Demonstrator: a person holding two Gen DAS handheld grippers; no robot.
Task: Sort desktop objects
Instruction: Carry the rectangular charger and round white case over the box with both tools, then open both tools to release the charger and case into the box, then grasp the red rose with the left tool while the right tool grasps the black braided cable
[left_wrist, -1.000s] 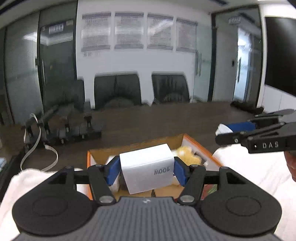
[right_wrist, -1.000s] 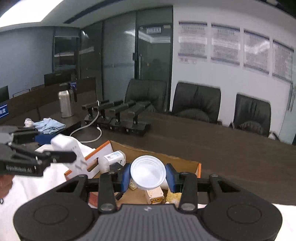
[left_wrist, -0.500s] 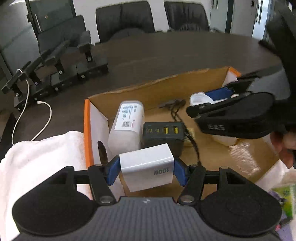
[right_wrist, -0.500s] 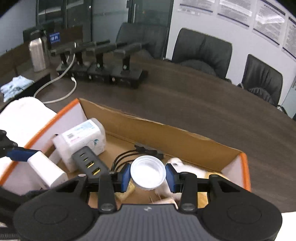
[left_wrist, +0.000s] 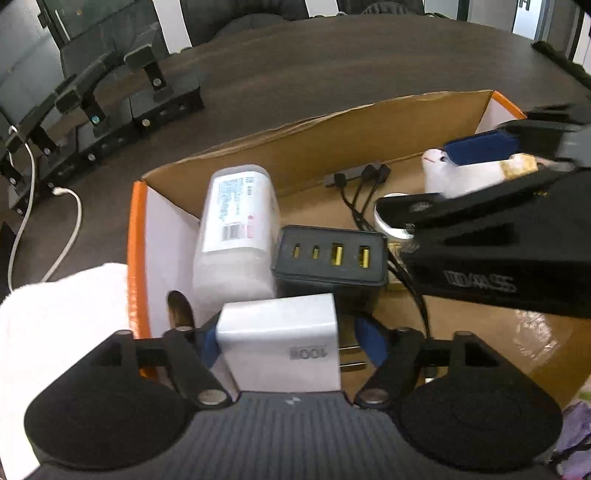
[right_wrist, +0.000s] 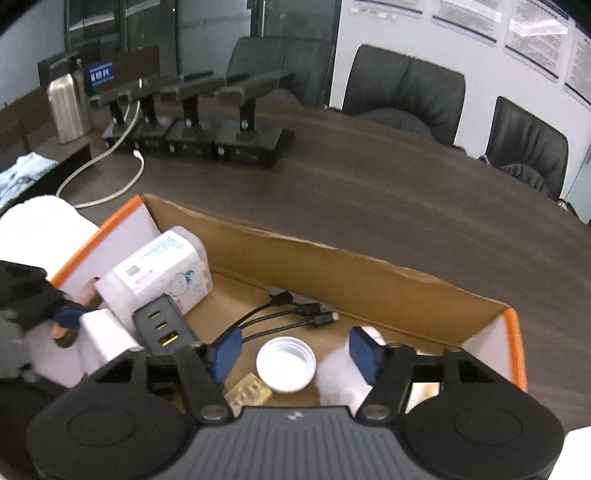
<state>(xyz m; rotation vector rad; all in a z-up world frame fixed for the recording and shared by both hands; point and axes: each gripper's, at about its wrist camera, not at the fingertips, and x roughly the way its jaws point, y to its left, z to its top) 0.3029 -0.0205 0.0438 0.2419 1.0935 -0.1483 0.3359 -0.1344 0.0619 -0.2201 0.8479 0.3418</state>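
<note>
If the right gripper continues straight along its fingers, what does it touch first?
Probably the white cup, lying in the cardboard box between the open fingers of the right gripper; depth is uncertain, so it may reach the box floor beside it.

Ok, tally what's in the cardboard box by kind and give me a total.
chargers: 2 (white charger, black charger)
cable: 1
wipes pack: 1
white cup: 1
white soft toy: 1
gold block: 1
Total in view: 7

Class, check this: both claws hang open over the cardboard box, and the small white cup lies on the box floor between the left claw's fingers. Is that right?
One error: the white cup lies between the right claw's open fingers, as the right wrist view shows, not the left's. The left claw has the white charger between its fingers. Both are over the cardboard box.
</note>
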